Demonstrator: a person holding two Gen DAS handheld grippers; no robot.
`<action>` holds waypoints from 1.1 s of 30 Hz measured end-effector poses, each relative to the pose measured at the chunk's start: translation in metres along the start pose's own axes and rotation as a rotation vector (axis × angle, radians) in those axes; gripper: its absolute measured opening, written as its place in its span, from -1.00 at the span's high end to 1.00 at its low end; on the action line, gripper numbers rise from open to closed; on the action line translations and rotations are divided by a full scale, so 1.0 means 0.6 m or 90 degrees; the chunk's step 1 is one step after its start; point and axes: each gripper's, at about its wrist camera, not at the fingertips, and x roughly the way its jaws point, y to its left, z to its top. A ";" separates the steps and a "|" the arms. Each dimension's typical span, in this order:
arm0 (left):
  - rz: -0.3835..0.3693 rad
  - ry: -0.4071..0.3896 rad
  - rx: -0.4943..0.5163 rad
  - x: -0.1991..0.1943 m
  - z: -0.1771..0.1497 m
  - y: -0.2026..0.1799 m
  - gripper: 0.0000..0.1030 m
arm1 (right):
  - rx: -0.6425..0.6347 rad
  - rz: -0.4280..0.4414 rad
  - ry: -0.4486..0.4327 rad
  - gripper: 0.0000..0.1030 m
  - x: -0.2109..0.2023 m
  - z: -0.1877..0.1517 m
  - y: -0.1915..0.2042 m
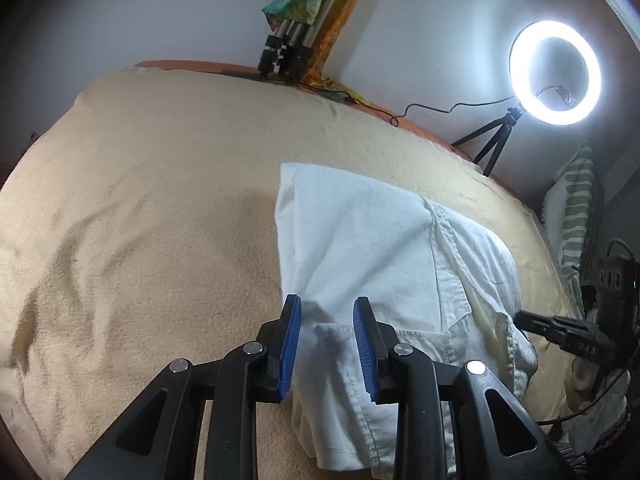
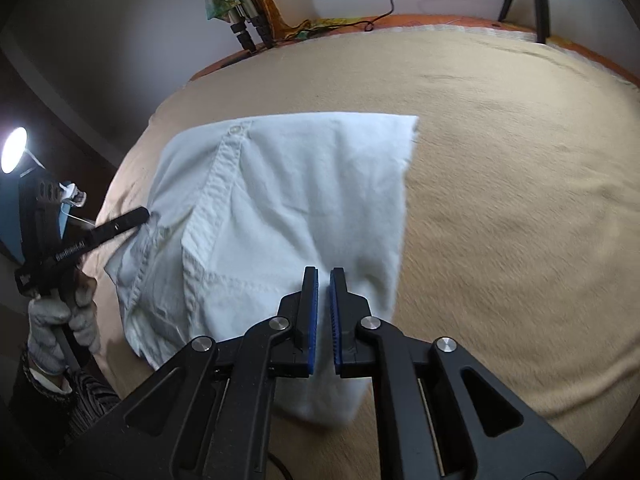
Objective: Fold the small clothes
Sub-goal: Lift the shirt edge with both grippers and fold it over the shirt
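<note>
A tan blanket (image 1: 140, 220) covers the bed and fills most of both views; it serves as the landmark here. On its middle lies a white shirt (image 1: 360, 240), partly folded into a rough rectangle, with the button placket (image 2: 216, 184) running along the fold and a single button (image 2: 235, 129) near the shirt's far edge.

Beyond the blanket's far edge, against the pale wall, leans a bundle of folded tripod legs (image 1: 286, 54) draped with a colourful cloth (image 1: 298, 2). At the blanket's far right corner in the left wrist view stands a lit ring light (image 1: 555, 72) on a small tripod, and a striped pillow (image 1: 576, 208) sits off the blanket's right side.

The left hand-held gripper (image 1: 327, 312) hovers over the shirt's near edge with its blue pads spread apart, cloth showing between them but not pinched. In the right wrist view this same tool reaches the shirt's collar-side edge, held by a gloved hand (image 2: 60, 320).

The right hand-held gripper (image 2: 324, 280) is over the shirt's near right part, its pads nearly together with a narrow gap; whether any cloth is caught there cannot be told.
</note>
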 end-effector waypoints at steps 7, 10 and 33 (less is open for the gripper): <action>-0.073 0.007 -0.104 -0.021 -0.005 0.057 -0.10 | 0.079 0.058 -0.065 0.04 -0.064 -0.036 -0.040; -0.118 0.034 -0.145 -0.010 -0.010 0.073 -0.11 | 0.135 0.087 -0.086 0.04 -0.054 -0.037 -0.071; -0.165 0.048 -0.189 0.049 0.009 0.065 0.62 | 0.208 0.202 -0.062 0.53 0.053 0.004 -0.092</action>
